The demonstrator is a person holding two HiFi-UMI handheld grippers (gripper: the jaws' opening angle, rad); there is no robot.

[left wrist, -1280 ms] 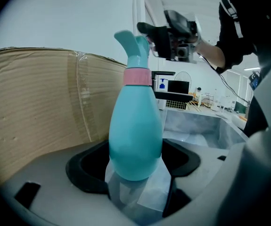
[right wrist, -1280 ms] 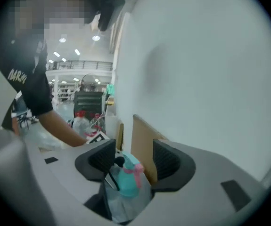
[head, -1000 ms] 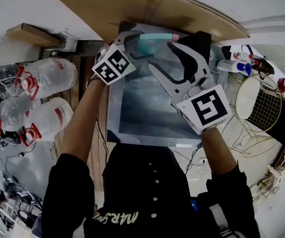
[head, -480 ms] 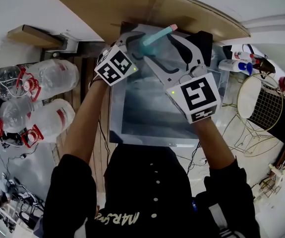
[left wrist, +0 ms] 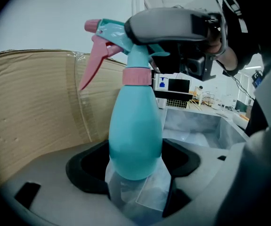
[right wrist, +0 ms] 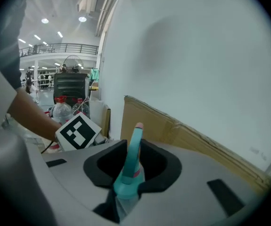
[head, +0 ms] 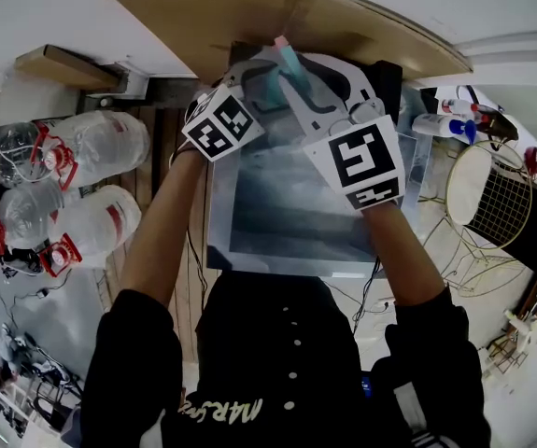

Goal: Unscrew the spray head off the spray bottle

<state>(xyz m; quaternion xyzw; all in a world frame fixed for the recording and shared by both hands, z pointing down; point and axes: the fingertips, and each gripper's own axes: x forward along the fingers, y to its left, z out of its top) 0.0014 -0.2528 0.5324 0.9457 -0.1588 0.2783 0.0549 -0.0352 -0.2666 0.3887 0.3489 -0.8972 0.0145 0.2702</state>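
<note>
My right hand-held gripper (right wrist: 133, 166) has just been closing, and the teal plastic spray head with the pink trigger (right wrist: 135, 142) is now clamped between its pads. A second ago the nozzle lay crosswise ahead of those jaws; now it points straight out past them. My left hand-held gripper (left wrist: 135, 173) grips the teal pear-shaped plastic spray bottle (left wrist: 135, 131) upright by its lower body. I judge this a fresh bite for another turn, since the pink collar (left wrist: 136, 76) sits on the neck.
</note>
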